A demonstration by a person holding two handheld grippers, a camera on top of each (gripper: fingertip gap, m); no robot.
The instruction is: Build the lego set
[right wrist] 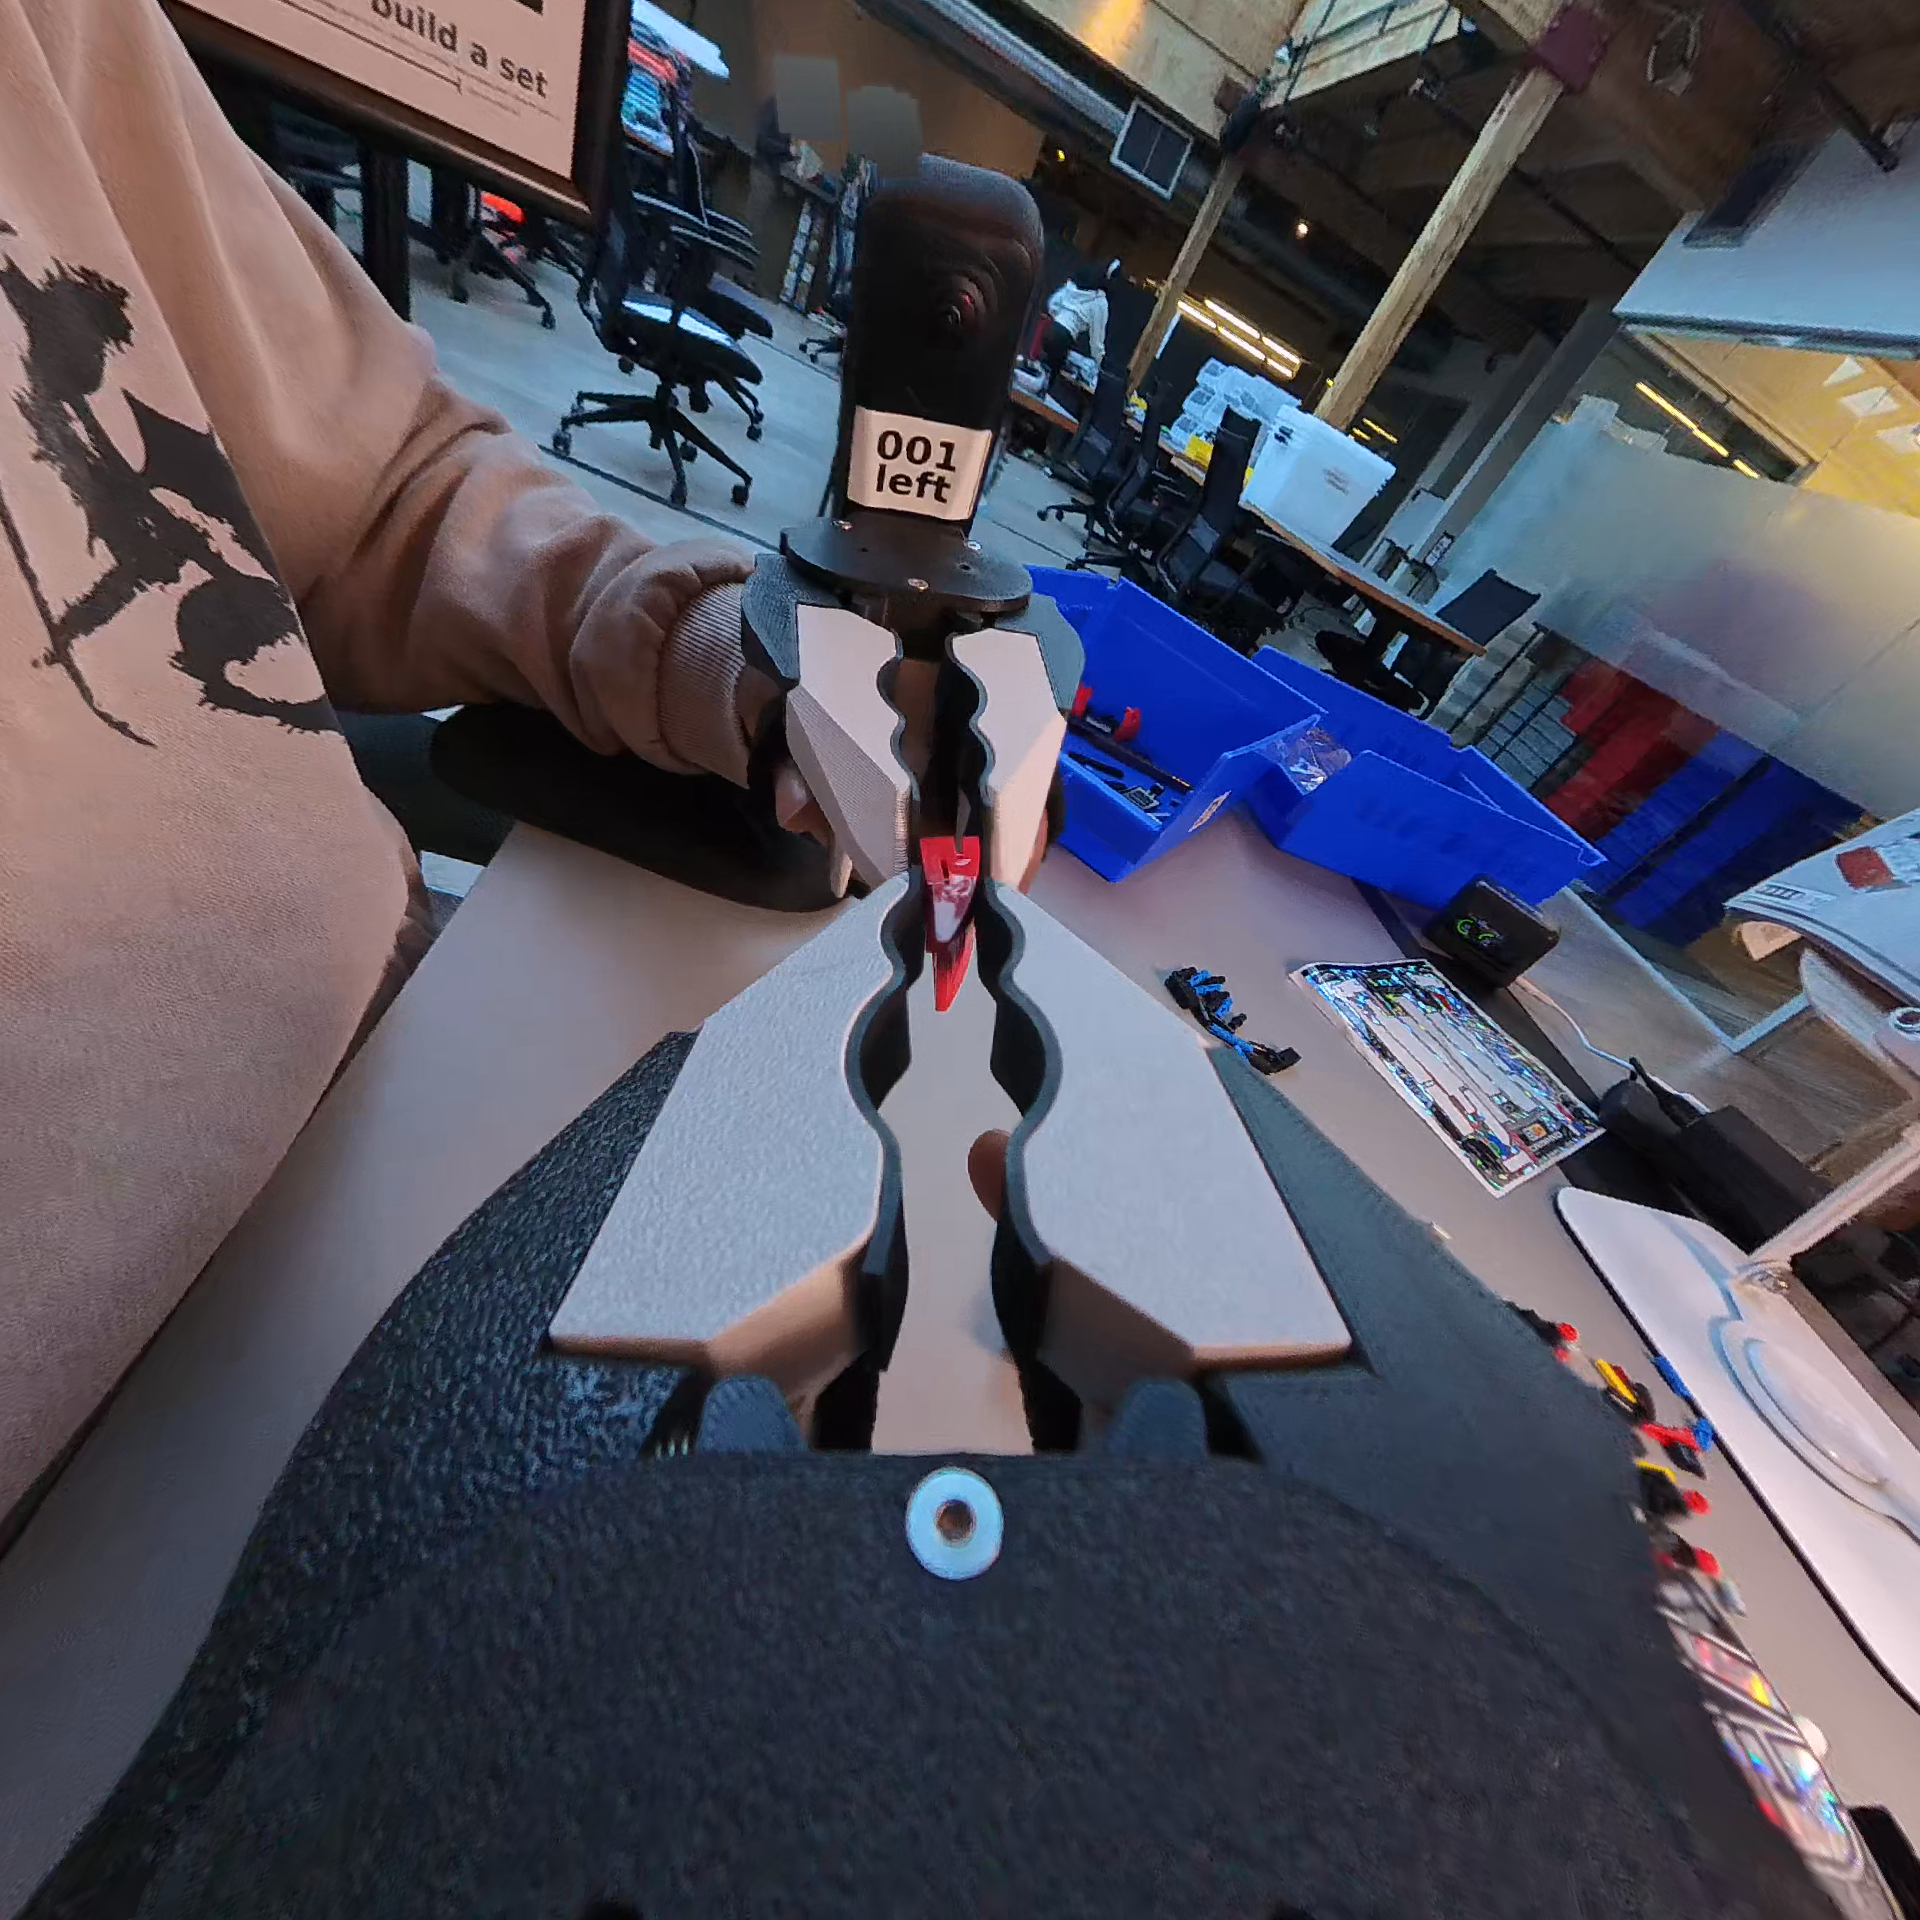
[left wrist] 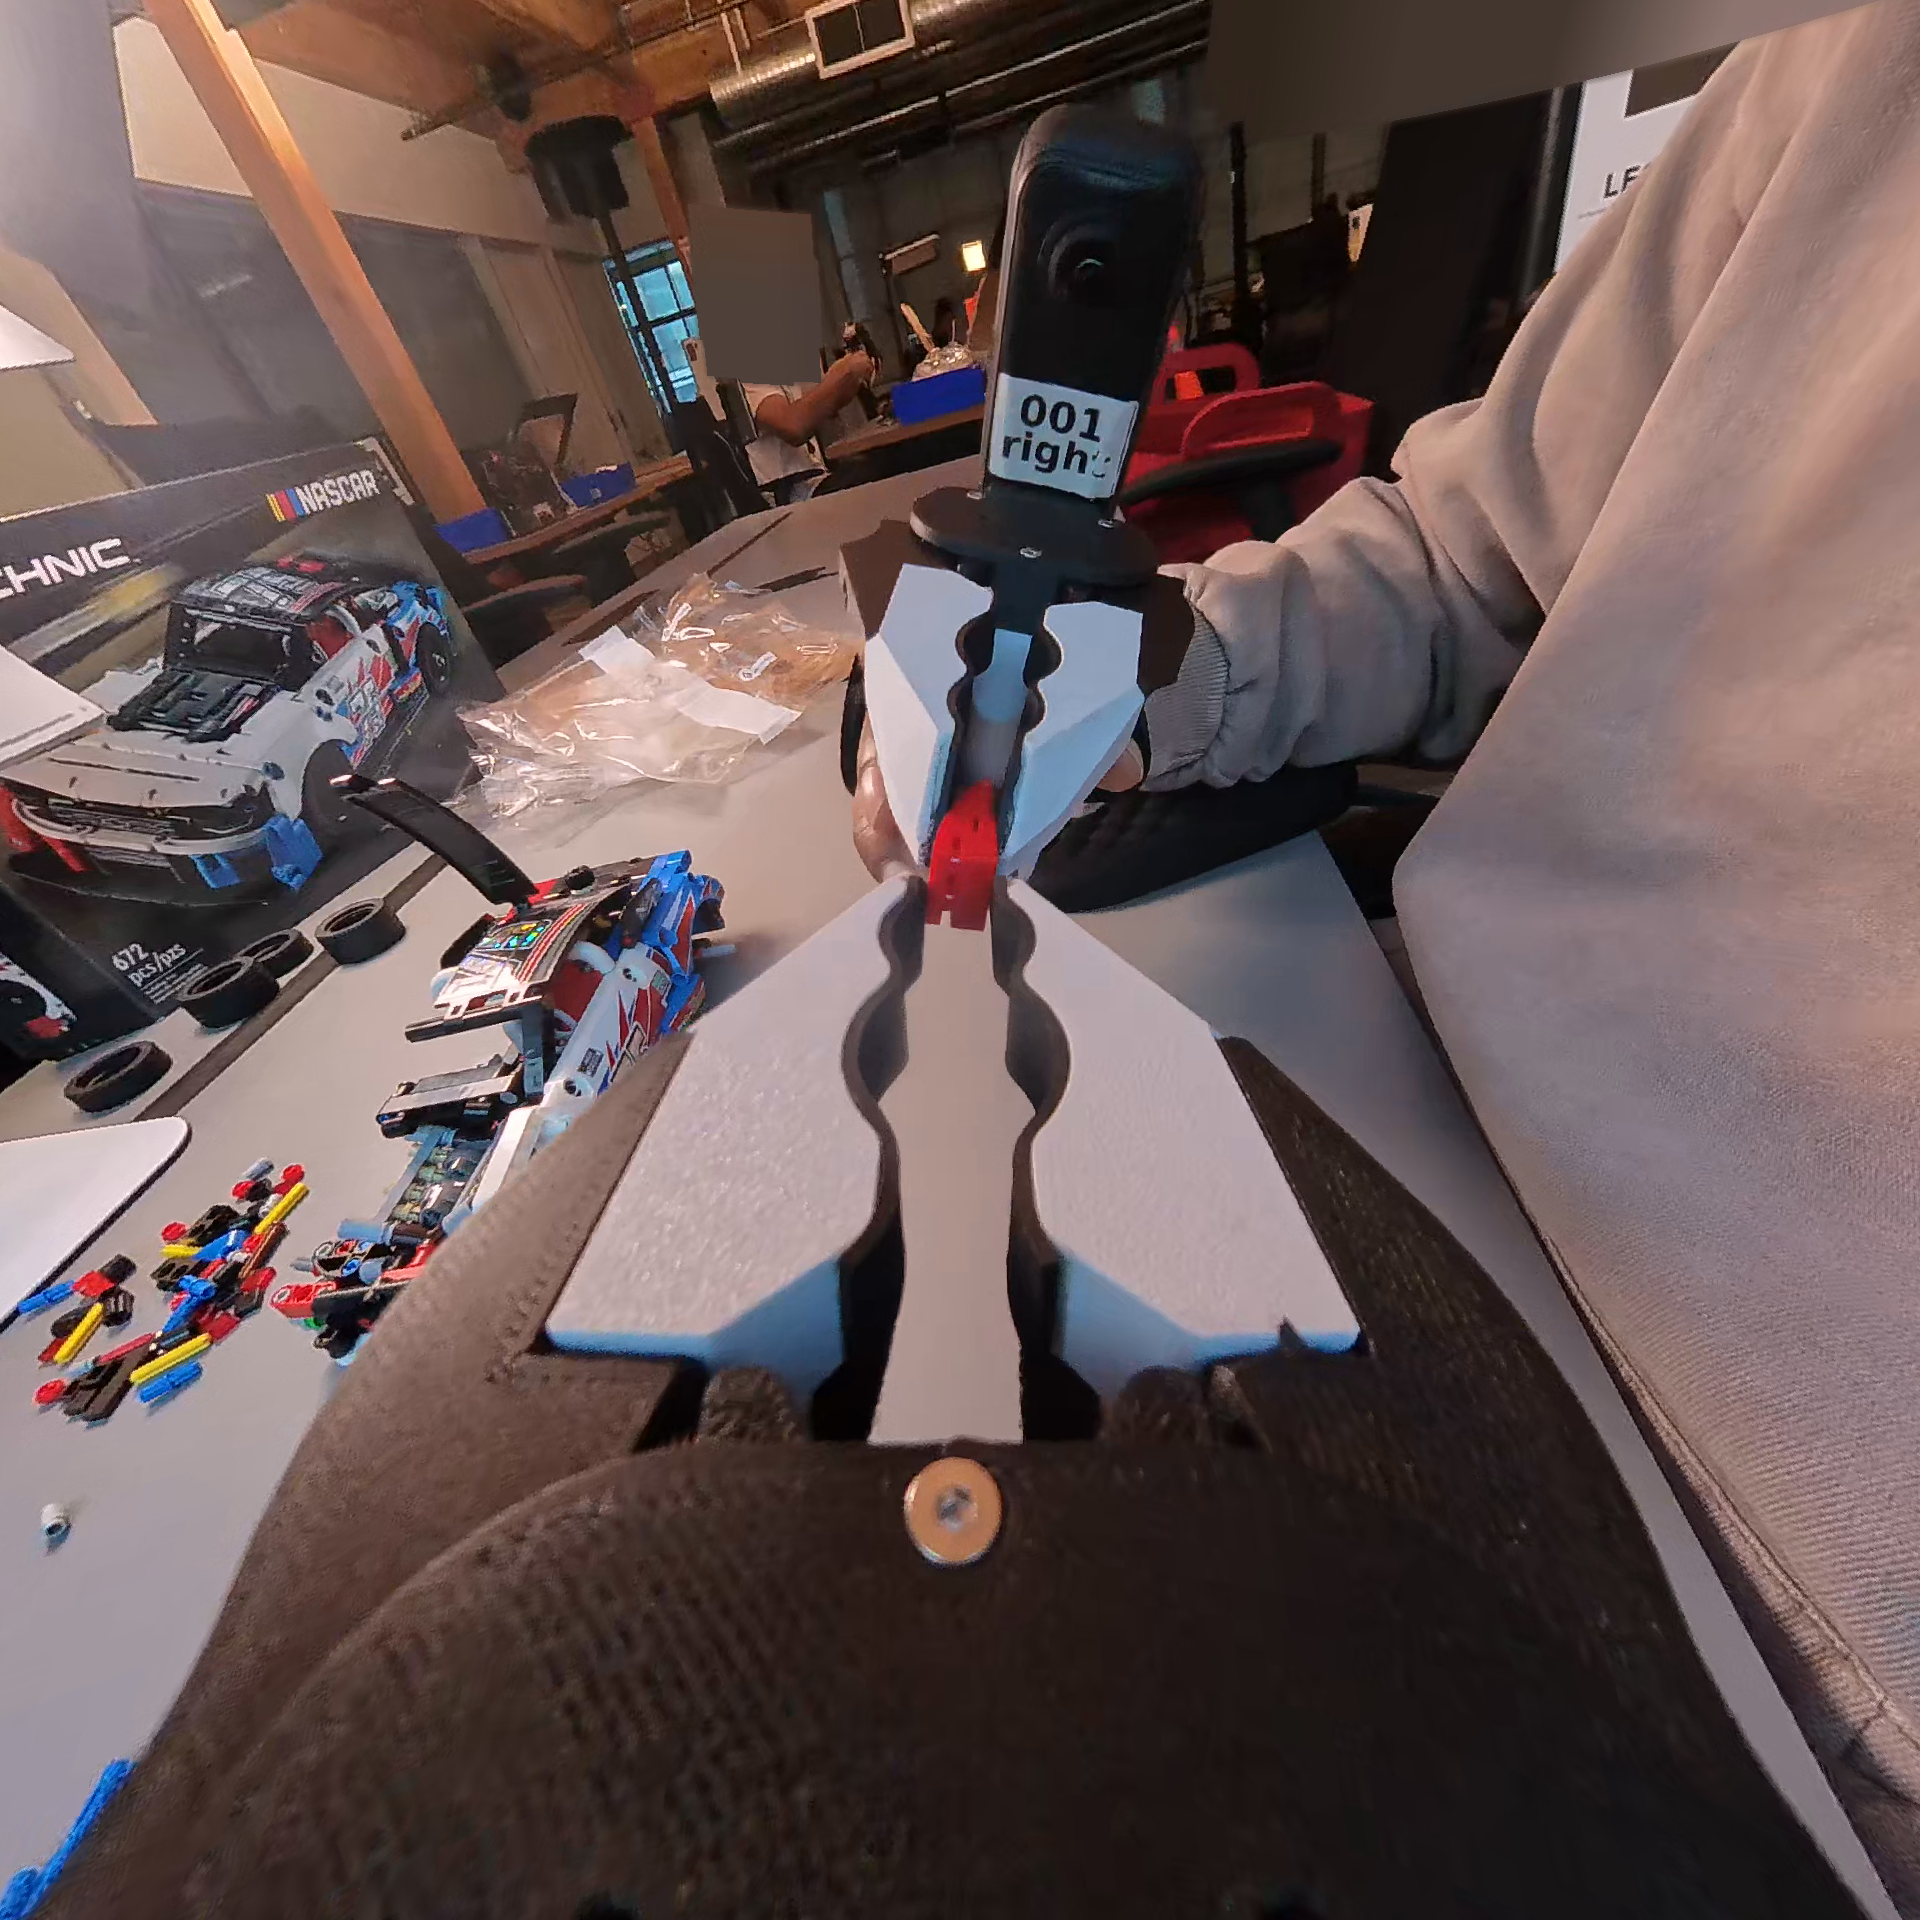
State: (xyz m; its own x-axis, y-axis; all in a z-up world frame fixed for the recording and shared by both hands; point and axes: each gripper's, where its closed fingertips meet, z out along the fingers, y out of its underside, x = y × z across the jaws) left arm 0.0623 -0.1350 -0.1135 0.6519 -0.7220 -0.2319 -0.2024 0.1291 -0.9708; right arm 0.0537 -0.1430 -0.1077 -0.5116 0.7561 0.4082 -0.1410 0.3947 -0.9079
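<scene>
My two grippers meet tip to tip above the grey table's near edge. Both pinch the same small red Lego piece (left wrist: 956,873). My left gripper (left wrist: 961,902) is shut on its near end in the left wrist view, where the right gripper (left wrist: 968,816) grips the far end. In the right wrist view the red piece (right wrist: 948,940) is a thin pointed panel with a white patch. It sits between the tips of my right gripper (right wrist: 951,896), and the left gripper (right wrist: 948,847) holds its other end. The partly built blue, white and red car (left wrist: 582,987) lies on the table to the left.
The set's box (left wrist: 208,727), several black tyres (left wrist: 358,928), a pile of small loose pins (left wrist: 177,1299) and empty plastic bags (left wrist: 644,707) lie to the left. Blue bins (right wrist: 1351,769), a sticker sheet (right wrist: 1444,1070) and a small black-blue assembly (right wrist: 1226,1013) lie to the right. A person's torso is close behind. Left and right tips are no more than a few centimetres apart.
</scene>
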